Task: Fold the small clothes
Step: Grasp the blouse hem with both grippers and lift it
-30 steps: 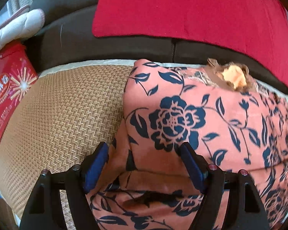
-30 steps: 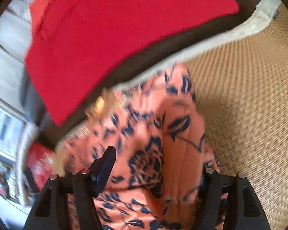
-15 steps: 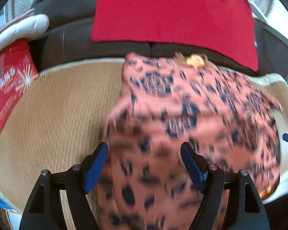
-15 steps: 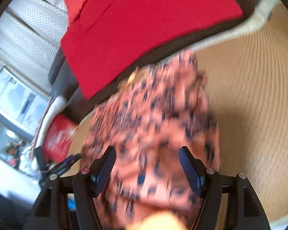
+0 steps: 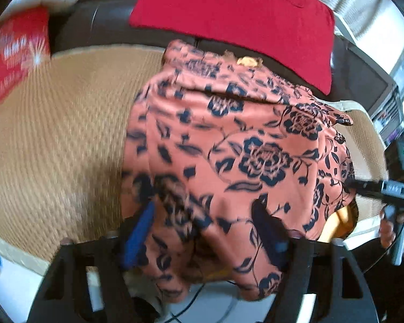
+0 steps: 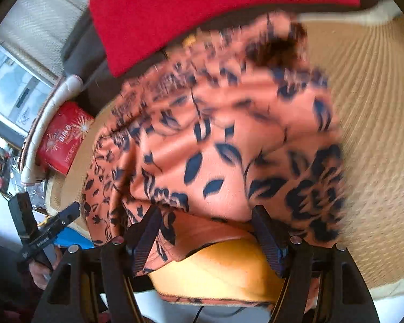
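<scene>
Nearest, the left tool is closing its jaws with the bunched near hem of the floral garment lying between its blue pads; blur hides whether they are pressing it yet. Likewise the right tool is standing fairly wide, its pads flanking the garment edge and yellow lining, though a firm grip cannot be told. In the left wrist view the right tool is showing at the right edge, with a hand around it, just beside the garment's far side. Beyond the tools, the salmon fabric with navy roses is draping over the near edge of a woven straw mat, covering its middle. Farther left, a red box is sitting at the mat's edge. Farthest back, a red cloth is lying over a dark sofa.
</scene>
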`<state>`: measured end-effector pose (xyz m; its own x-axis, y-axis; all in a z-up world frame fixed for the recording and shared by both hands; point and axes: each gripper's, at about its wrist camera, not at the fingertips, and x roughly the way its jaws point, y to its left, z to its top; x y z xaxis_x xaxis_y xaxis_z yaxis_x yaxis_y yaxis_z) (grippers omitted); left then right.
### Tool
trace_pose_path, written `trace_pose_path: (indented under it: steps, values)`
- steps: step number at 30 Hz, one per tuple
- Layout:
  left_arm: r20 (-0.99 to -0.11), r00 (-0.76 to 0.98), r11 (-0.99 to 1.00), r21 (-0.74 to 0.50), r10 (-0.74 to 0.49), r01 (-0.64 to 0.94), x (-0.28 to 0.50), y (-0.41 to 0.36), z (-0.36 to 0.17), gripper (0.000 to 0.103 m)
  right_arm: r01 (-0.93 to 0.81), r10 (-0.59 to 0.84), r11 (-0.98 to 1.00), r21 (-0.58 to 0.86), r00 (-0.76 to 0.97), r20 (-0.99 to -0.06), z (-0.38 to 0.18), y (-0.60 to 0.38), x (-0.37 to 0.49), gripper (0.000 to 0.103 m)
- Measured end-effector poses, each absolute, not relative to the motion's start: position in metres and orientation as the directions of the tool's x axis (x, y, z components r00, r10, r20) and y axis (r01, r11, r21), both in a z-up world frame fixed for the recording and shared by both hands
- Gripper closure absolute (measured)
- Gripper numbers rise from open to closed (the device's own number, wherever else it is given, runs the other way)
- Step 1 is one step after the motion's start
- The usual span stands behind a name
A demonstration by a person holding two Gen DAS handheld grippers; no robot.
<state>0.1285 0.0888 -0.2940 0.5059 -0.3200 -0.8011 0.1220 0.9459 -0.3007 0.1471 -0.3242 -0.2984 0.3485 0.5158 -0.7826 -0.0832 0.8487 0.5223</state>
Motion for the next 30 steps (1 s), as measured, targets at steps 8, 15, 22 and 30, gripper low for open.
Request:
trace_pose_path:
  steps: [8, 15, 22, 30]
  values:
    - [-0.824, 0.483, 0.953, -0.286, -0.296, 0.097, 0.116, 0.103, -0.303, 0.063, -0.285, 0.531, 0.814, 0.506, 0.013, -0.847, -0.295, -0.267, 0.086, 0.032]
    - [-0.838, 0.483, 0.962, -0.271, -0.256, 0.039, 0.106, 0.115, -0.308, 0.035, 0.105, 0.387, 0.881, 0.460, 0.398, -0.832, -0.280, -0.401, 0.092, 0.030]
    - [-0.838, 0.465, 0.957, -0.276, -0.284, 0.087, 0.109, 0.104, -0.317, 0.081, 0.264, 0.397, 0.815, 0.516, 0.395, -0.829, -0.315, -0.437, 0.095, 0.030]
    - [-0.840, 0.433, 0.942, -0.326, -0.327, 0.078, 0.112, 0.104, -0.321, 0.049, 0.294, 0.420, 0.815, 0.499, 0.293, -0.859, -0.360, -0.383, 0.100, 0.030]
